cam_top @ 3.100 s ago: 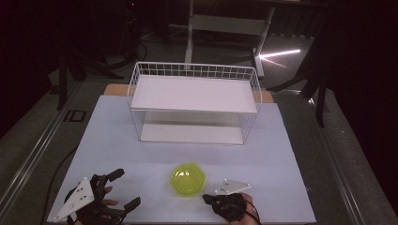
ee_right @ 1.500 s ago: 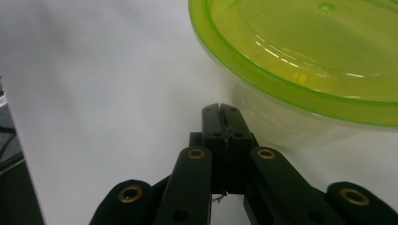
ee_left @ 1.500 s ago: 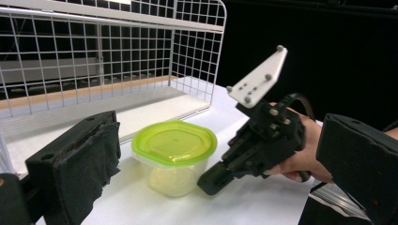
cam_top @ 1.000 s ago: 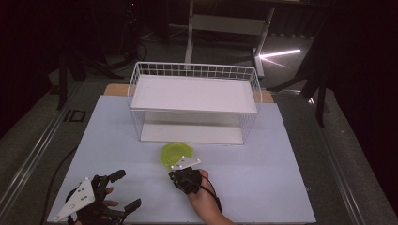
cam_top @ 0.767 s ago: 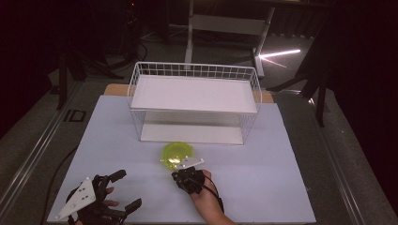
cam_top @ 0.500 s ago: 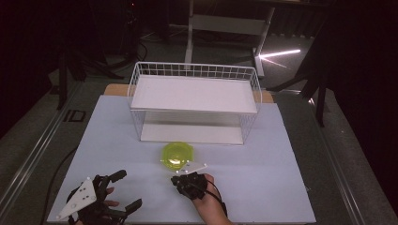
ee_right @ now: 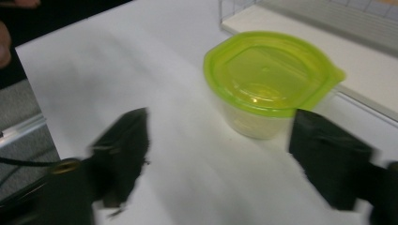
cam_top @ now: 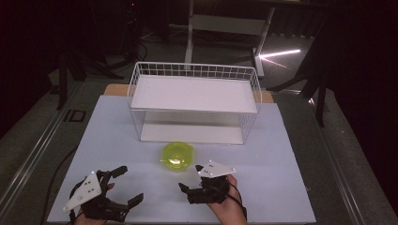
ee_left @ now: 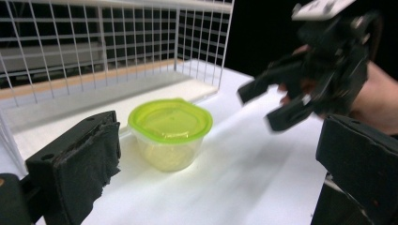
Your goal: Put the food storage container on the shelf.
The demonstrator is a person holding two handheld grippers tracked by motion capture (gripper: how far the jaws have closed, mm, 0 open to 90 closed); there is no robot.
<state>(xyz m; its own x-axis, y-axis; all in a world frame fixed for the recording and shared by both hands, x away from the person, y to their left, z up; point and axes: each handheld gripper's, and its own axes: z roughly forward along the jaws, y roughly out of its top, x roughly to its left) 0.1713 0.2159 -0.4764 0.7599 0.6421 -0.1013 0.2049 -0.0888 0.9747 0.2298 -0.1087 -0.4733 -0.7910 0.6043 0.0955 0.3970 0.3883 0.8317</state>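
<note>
A clear tub with a yellow-green lid [cam_top: 177, 156] stands upright on the white table, just in front of the wire rack [cam_top: 195, 93]. My right gripper [cam_top: 187, 193] is a little nearer than the tub and to its right, pointing left. Its jaws have just been opening and nothing is between them. In the right gripper view the tub [ee_right: 267, 79] sits beyond the open right gripper [ee_right: 220, 122]. My left gripper [cam_top: 129, 185] rests open at the near left. In its own view the left gripper [ee_left: 223, 126] frames the tub [ee_left: 170, 133], with the right gripper [ee_left: 263, 110] at the upper right.
The white wire rack [ee_left: 94, 42] has a flat upper shelf and a low board [ee_right: 328, 33] under it. The white tabletop [cam_top: 281, 154] stretches to the right of the tub. Dark floor and stands surround the table.
The right gripper carried the tub towards the rack, let go of it and drew back towards the near edge, its jaws now wide. The left gripper stayed still.
</note>
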